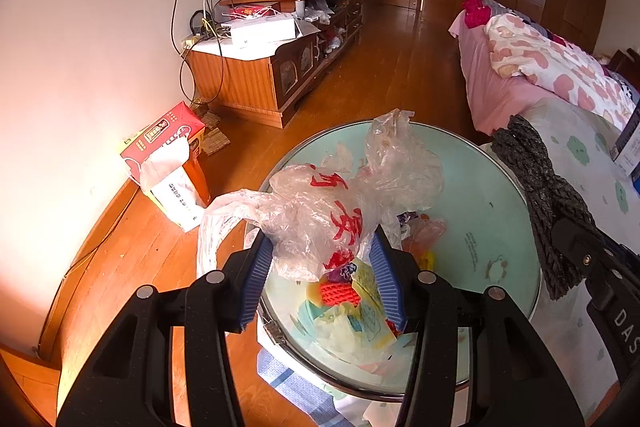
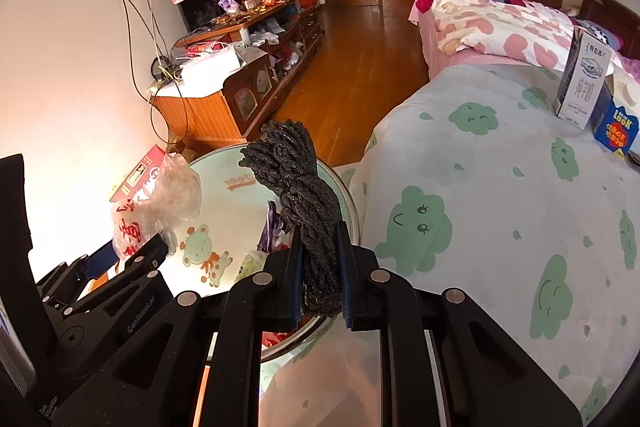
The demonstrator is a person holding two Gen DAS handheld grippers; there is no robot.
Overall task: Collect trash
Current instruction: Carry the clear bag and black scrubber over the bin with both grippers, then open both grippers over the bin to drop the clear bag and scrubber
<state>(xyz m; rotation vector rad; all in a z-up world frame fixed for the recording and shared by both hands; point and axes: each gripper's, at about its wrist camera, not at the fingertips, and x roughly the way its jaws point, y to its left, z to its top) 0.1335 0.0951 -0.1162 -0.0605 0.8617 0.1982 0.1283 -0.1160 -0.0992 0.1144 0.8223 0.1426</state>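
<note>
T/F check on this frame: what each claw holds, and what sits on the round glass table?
1. The left claw grips a clear crumpled plastic bag with red print. True.
2. The right claw is empty. False: it is shut on a dark grey twisted rope bundle.
3. Colourful wrappers lie on the round glass table. True.
4. The red tissue box sits on the table. False: it stands on the wooden floor by the wall.

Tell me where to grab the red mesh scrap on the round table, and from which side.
Grip the red mesh scrap across its short width, coming down from above. It lies flat among wrappers on the glass table, so a side approach would likely catch only paper. The left hand-held gripper is shut on the plastic bag, so it isn't free.
</note>
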